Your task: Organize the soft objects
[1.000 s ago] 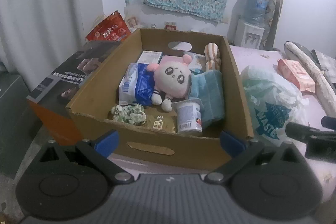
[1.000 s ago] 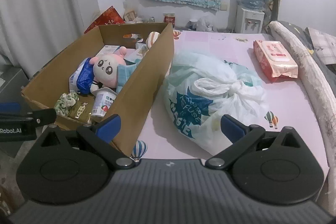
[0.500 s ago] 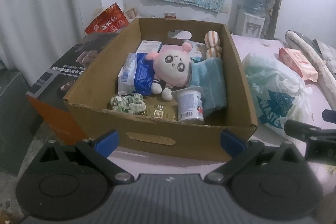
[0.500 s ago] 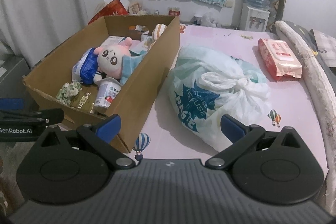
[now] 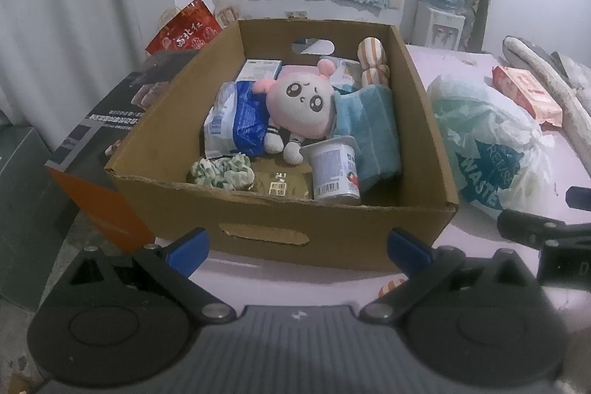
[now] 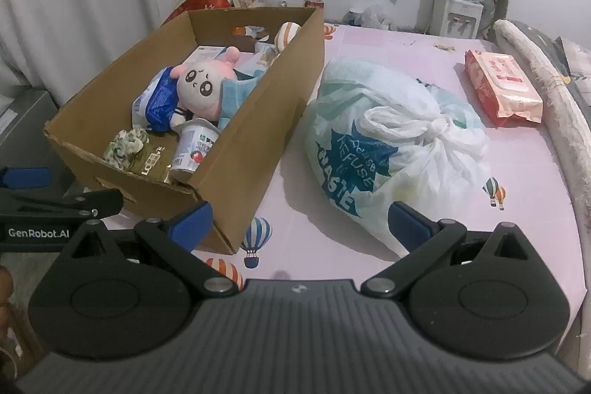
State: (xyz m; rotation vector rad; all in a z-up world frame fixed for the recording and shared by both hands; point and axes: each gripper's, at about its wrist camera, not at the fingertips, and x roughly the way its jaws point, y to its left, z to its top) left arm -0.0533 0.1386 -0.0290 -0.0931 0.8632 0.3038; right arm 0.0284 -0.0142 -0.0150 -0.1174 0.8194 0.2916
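Toys fill the box (image 5: 280, 220), its floor mostly hidden. Only the right view shows the knotted bag (image 6: 391, 143) whole. Left gripper (image 5: 297, 244) and right gripper (image 6: 299, 220) gape wide, empty.

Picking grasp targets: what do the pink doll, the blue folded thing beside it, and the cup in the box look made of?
Pink doll: plush fabric, matte, fuzzy outline, stitched face.
Blue folded item: likely terry or knit cloth, ribbed matte surface, soft folds.
Cup: probably thin plastic, glossy printed label with barcode.
Box: corrugated cardboard, torn front rim.

One cardboard box (image 5: 332, 220), one plush doll (image 5: 301, 106), one yogurt cup (image 5: 334, 172), one scrunchie (image 5: 221, 170), one tied plastic bag (image 6: 391, 150), one wipes packet (image 6: 502, 87).
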